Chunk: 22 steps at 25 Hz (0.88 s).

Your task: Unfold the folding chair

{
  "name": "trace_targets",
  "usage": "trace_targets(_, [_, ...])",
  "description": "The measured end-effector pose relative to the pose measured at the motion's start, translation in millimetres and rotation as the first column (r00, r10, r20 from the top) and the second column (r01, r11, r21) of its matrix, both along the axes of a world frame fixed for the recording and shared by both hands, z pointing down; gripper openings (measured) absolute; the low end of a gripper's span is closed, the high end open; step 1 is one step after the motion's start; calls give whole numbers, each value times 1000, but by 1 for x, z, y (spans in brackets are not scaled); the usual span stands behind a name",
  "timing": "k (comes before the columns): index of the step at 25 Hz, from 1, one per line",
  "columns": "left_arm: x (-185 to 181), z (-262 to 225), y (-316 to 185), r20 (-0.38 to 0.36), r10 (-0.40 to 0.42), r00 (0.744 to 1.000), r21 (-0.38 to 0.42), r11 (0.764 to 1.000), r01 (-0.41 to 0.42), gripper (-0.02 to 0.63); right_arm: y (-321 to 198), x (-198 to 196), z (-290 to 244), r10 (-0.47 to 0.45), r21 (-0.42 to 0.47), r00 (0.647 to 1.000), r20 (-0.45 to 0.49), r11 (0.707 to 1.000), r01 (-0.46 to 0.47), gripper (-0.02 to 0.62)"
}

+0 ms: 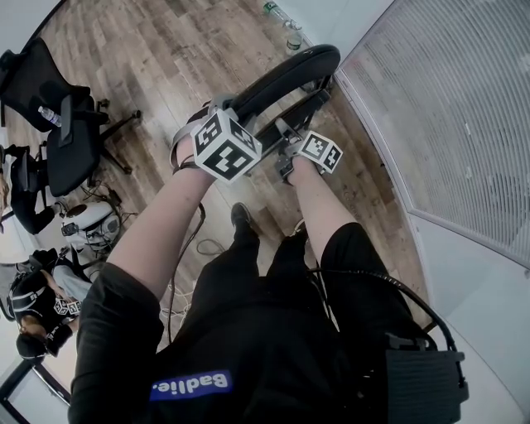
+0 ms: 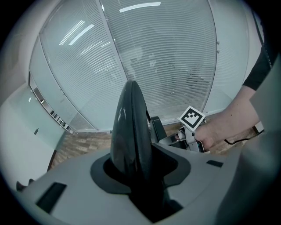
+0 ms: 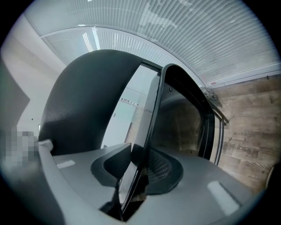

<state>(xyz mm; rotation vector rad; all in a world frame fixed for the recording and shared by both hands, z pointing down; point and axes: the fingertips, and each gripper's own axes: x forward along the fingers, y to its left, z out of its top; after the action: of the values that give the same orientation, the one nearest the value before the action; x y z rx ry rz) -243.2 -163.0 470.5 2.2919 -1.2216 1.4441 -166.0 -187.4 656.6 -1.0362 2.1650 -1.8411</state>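
**Stiff, slick chair: anchor the top, pull the thin edge**

The chair (image 1: 290, 74) stands nearly folded on the floor (image 1: 166, 50), directly under both grippers. Your left gripper (image 2: 139, 173) clamps the thick, rounded backrest (image 2: 131, 132). Your right gripper (image 3: 131, 176) is narrow, pinching a thin panel edge (image 3: 151, 114) just beside it. Expect a rigid, fairly heavy frame with smooth plastic. That thin edge could slip, so anchor the backrest and draw the panel away steadily.

pale brown wood-plank floor (image 1: 157, 50) runs up to a frosted glass partition wall with white horizontal blinds (image 1: 447, 108). two black wheeled office chairs (image 1: 70, 149) stand at the left. clear plastic bottles (image 1: 292, 37) stand by the wall. long ceiling light strips (image 2: 139, 7) reflect in the glass.
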Motion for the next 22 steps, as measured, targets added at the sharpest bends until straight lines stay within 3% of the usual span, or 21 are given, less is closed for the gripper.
trace_targets(6, [5, 4, 10, -19, 1, 1000, -12, 1000, -1, 135, 29, 31, 3, 11, 24, 998, 55, 1000, -12, 94])
trace_targets(22, [30, 22, 22, -58, -7, 998, -50, 999, 4, 135, 93, 130, 36, 68, -23, 988, 139, 998, -65, 103])
